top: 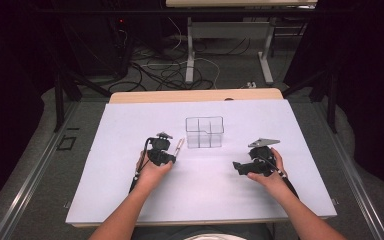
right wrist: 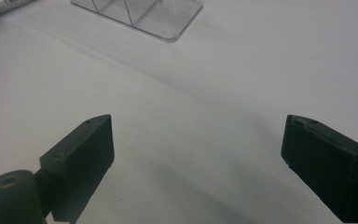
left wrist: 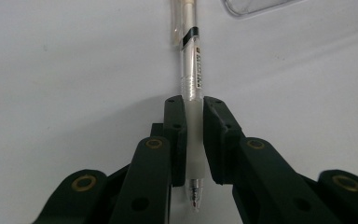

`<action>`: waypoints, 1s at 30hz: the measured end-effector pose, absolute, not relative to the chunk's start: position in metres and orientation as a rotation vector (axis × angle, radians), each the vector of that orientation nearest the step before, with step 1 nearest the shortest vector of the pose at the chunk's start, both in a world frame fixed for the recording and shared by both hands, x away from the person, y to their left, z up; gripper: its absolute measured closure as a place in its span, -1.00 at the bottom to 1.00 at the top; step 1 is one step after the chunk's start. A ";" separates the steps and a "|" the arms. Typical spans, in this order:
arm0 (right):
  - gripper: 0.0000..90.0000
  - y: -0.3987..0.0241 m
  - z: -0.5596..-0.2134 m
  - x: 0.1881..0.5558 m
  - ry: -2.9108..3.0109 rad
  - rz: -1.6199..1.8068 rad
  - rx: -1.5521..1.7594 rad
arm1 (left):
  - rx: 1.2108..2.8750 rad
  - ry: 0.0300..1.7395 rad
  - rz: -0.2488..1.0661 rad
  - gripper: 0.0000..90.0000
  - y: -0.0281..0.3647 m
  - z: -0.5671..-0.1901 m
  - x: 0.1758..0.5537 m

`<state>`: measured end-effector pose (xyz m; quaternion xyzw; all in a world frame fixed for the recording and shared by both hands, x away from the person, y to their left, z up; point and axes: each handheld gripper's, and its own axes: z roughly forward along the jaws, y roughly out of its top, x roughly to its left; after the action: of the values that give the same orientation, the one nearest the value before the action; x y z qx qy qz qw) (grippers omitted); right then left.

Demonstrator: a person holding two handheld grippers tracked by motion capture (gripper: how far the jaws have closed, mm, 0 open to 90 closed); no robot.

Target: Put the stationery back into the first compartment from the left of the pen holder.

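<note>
Pen [left wrist: 192, 70]: centre of the left gripper view, clamped at its grip by the left gripper [left wrist: 194, 140], lying on the white table [top: 130, 190]. Clear organizer [top: 204, 132]: upper centre, empty. Right gripper [right wrist: 196, 154]: wide, idle. Grasp done; lift and placement outstanding.

Left tongs [left wrist: 194, 140] clamp a clear pen [left wrist: 192, 70] lying on the white table [left wrist: 74, 70].

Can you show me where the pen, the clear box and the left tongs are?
pen [left wrist: 190, 70]: left gripper view, on its clear barrel.
clear box [top: 204, 132]: high view, on its front wall.
left tongs [left wrist: 194, 140]: left gripper view, midway between the tips, shut on the pen.
</note>
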<state>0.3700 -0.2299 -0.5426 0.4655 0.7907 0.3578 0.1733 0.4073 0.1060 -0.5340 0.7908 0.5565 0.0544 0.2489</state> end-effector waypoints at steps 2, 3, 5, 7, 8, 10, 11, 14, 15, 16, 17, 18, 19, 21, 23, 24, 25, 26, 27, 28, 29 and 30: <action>-0.74 -0.230 -0.541 0.369 2.250 1.022 1.300 | 2.147 1.522 0.133 0.78 0.110 -0.532 0.408; -0.66 -0.230 -0.541 0.369 2.255 1.019 1.292 | 2.143 1.521 0.133 0.78 0.111 -0.532 0.408; -0.67 -0.230 -0.540 0.369 2.265 0.998 1.261 | 2.137 1.523 0.129 0.78 0.115 -0.530 0.407; -0.65 -0.230 -0.540 0.368 2.275 0.993 1.243 | 2.132 1.519 0.123 0.78 0.118 -0.529 0.406; -0.62 -0.230 -0.541 0.368 2.279 0.988 1.234 | 2.127 1.518 0.118 0.78 0.121 -0.527 0.405; -0.58 -0.230 -0.540 0.368 2.285 0.979 1.204 | 2.113 1.512 0.113 0.78 0.125 -0.523 0.404; -0.57 -0.230 -0.540 0.368 2.286 0.977 1.197 | 2.103 1.515 0.111 0.78 0.127 -0.522 0.403; -0.54 -0.229 -0.538 0.367 2.287 0.971 1.186 | 2.090 1.509 0.109 0.78 0.132 -0.517 0.401; -0.53 -0.229 -0.538 0.367 2.288 0.975 1.189 | 2.086 1.508 0.107 0.78 0.134 -0.514 0.399; -0.51 -0.228 -0.538 0.366 2.288 0.968 1.179 | 2.086 1.498 0.106 0.78 0.135 -0.513 0.398; -0.49 -0.228 -0.538 0.366 2.292 0.968 1.173 | 2.084 1.490 0.102 0.78 0.137 -0.511 0.396; -0.47 -0.228 -0.537 0.365 2.297 0.977 1.165 | 2.077 1.489 0.099 0.78 0.139 -0.509 0.394; -0.38 -0.228 -0.537 0.365 2.299 0.975 1.152 | 2.080 1.481 0.097 0.78 0.141 -0.507 0.393; -0.31 -0.227 -0.534 0.363 2.290 0.961 1.123 | 2.061 1.477 0.094 0.78 0.144 -0.504 0.388; -0.32 -0.226 -0.533 0.362 2.291 0.964 1.089 | 2.066 1.456 0.090 0.78 0.148 -0.501 0.384; -0.32 -0.225 -0.532 0.361 2.289 0.973 1.098 | 2.061 1.448 0.090 0.78 0.149 -0.499 0.381; -0.32 -0.224 -0.532 0.360 2.291 0.986 1.098 | 2.068 1.441 0.086 0.78 0.151 -0.498 0.379; -0.32 -0.223 -0.532 0.360 2.290 0.997 1.098 | 2.067 1.434 0.082 0.78 0.152 -0.497 0.376; -0.32 -0.222 -0.532 0.359 2.289 1.009 1.098 | 2.070 1.423 0.083 0.78 0.153 -0.497 0.374; -0.32 -0.222 -0.532 0.359 2.289 1.014 1.088 | 2.071 1.418 0.082 0.78 0.154 -0.496 0.373; -0.32 -0.221 -0.533 0.359 2.284 1.027 1.093 | 2.076 1.409 0.082 0.78 0.156 -0.495 0.371; -0.32 -0.221 -0.532 0.358 2.282 1.032 1.088 | 2.075 1.408 0.084 0.78 0.157 -0.493 0.368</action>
<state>0.3583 -0.2208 -0.5322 0.3901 0.8182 0.3700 0.2038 0.3677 0.1570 -0.4934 0.7859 0.5333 0.0318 0.3114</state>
